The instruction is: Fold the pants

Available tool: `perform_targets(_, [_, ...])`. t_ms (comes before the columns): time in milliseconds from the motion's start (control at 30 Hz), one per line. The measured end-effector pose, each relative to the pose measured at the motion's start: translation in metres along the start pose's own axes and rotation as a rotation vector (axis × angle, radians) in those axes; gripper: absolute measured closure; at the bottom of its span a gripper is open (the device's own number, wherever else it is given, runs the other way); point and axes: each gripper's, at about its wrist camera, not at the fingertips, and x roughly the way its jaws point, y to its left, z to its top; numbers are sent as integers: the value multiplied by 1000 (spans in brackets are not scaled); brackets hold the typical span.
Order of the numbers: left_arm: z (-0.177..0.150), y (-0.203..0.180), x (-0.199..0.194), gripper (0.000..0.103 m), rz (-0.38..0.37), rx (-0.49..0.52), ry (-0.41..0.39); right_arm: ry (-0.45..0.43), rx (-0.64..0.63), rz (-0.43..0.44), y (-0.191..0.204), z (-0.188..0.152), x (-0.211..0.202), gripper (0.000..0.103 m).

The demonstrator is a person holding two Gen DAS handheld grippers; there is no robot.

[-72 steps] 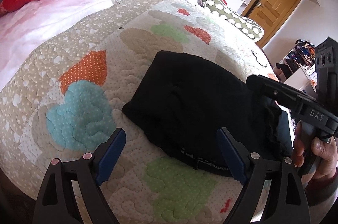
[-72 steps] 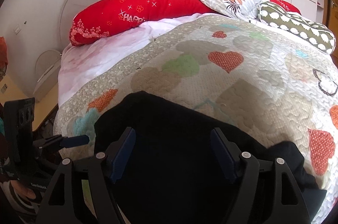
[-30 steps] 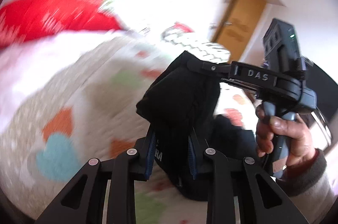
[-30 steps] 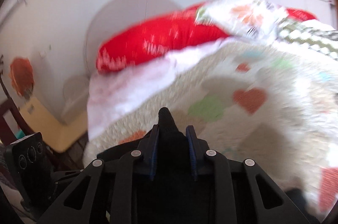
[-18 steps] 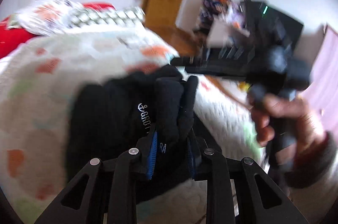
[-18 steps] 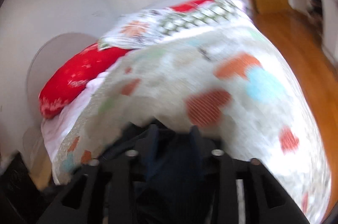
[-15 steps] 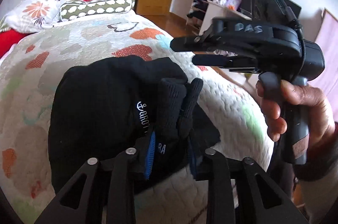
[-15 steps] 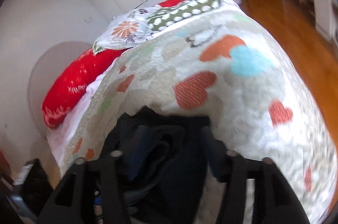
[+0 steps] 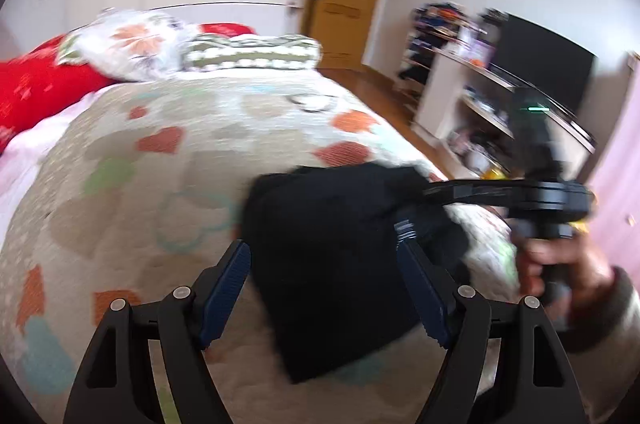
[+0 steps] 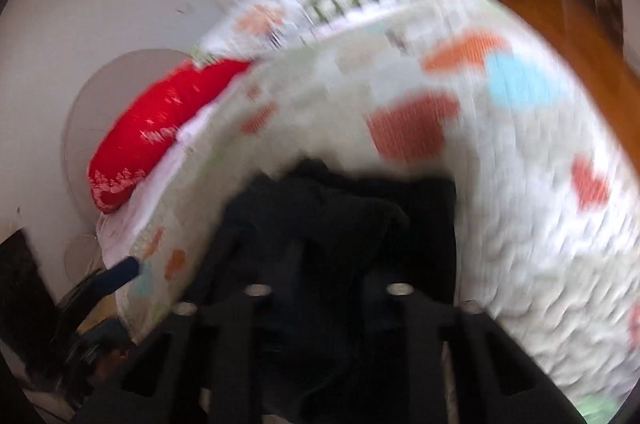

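The black pants (image 9: 332, 248) lie folded in a thick bundle on the heart-patterned quilt (image 9: 160, 184) near the bed's right edge. My left gripper (image 9: 324, 288) is open and empty, its blue pads on either side of the bundle's near end. My right gripper (image 9: 420, 190) comes in from the right at the bundle's far corner. In the blurred right wrist view its fingers (image 10: 256, 304) stand close together on black fabric (image 10: 332, 224). The blue tip of the left gripper (image 10: 124, 270) shows at the lower left there.
Red pillow (image 9: 36, 92), floral pillow (image 9: 128, 44) and spotted pillow (image 9: 256, 52) lie at the bed's head. A wooden door (image 9: 348, 0), a white shelf unit (image 9: 472, 104) and a dark screen (image 9: 540, 68) stand to the right, past the wood floor.
My left gripper has let go of the pants and opened wide. The bundle now lies on the quilt near the right edge. The right gripper has dropped lower beside it.
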Motion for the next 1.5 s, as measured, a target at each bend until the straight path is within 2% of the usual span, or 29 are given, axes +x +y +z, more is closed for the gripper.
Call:
perform_targets(33, [2, 3, 2, 27, 20, -19, -7, -37, -22, -12, 4, 4, -11, 95])
perform_targets(100, [1, 1, 13, 26, 16, -49, 12, -55, -64, -69, 4, 7, -21, 95])
perform_targets(167, [-10, -9, 35, 26, 15, -57, 88, -7, -71, -148, -3, 4, -14, 95])
perform_targets(233, [-21, -16, 51, 26, 19, -35, 151, 70, -64, -188, -13, -5, 2, 94])
perform_targets(267, [-25, -19, 55, 26, 29, -28, 172, 104, -60, -198, -18, -8, 8, 92])
perform_targets(300, [-25, -20, 55, 27, 33, -25, 176, 108, -61, -207, -20, -8, 8, 86])
perform_targets(333, [-24, -21, 52, 27, 35, -28, 170, 94, -67, -211, -18, -5, 3, 77])
perform_targets(367, [-21, -22, 48, 27, 33, -34, 161, 49, -75, -226, -13, 4, -8, 75])
perform_targets(400, [-17, -22, 45, 26, 31, -41, 145, 17, -79, -223, -10, 11, -14, 67])
perform_targets(433, [-13, -23, 43, 26, 36, -45, 126, -21, -86, -188, -4, 21, -19, 55])
perform_targets(467, [-10, -24, 42, 26, 42, -46, 112, -34, -100, -141, 6, 30, -18, 51])
perform_targets(567, [-19, -25, 52, 26, 39, -45, 141, 21, -179, -43, 32, 51, 15, 50])
perform_targets(633, [-29, -14, 57, 26, 31, -50, 163, 84, -223, -20, 46, 57, 47, 50])
perform_targets(700, [-30, -9, 60, 26, 28, -64, 162, 171, -272, -12, 57, 57, 87, 53])
perform_targets(733, [-30, -7, 60, 26, 21, -73, 163, 197, -288, -18, 59, 55, 98, 58])
perform_targets(767, [-30, -6, 60, 26, 13, -83, 166, 233, -317, -47, 61, 50, 114, 68])
perform_targets(800, [-28, -3, 61, 26, 11, -88, 168, 256, -342, -62, 62, 46, 121, 94])
perform_targets(833, [-28, -2, 62, 25, 9, -91, 172, 267, -359, -65, 63, 42, 126, 96])
perform_targets(933, [-26, 3, 70, 20, 13, -102, 179, 241, -386, -93, 63, 37, 129, 98])
perform_targets(1167, [-20, 8, 81, 18, 13, -149, 200, 216, -303, -99, 51, 46, 141, 99])
perform_targets(1233, [-18, 6, 78, 19, 29, -142, 201, 171, -289, -109, 52, 51, 124, 94])
perform_targets(1333, [-15, 4, 74, 20, 47, -132, 193, 108, -262, -91, 54, 46, 81, 93])
perform_targets(1433, [-14, 1, 73, 20, 60, -118, 189, 79, -274, -71, 60, 30, 45, 93])
perform_targets(1500, [-15, 0, 73, 20, 66, -115, 190, 80, -271, -75, 59, 19, 36, 93])
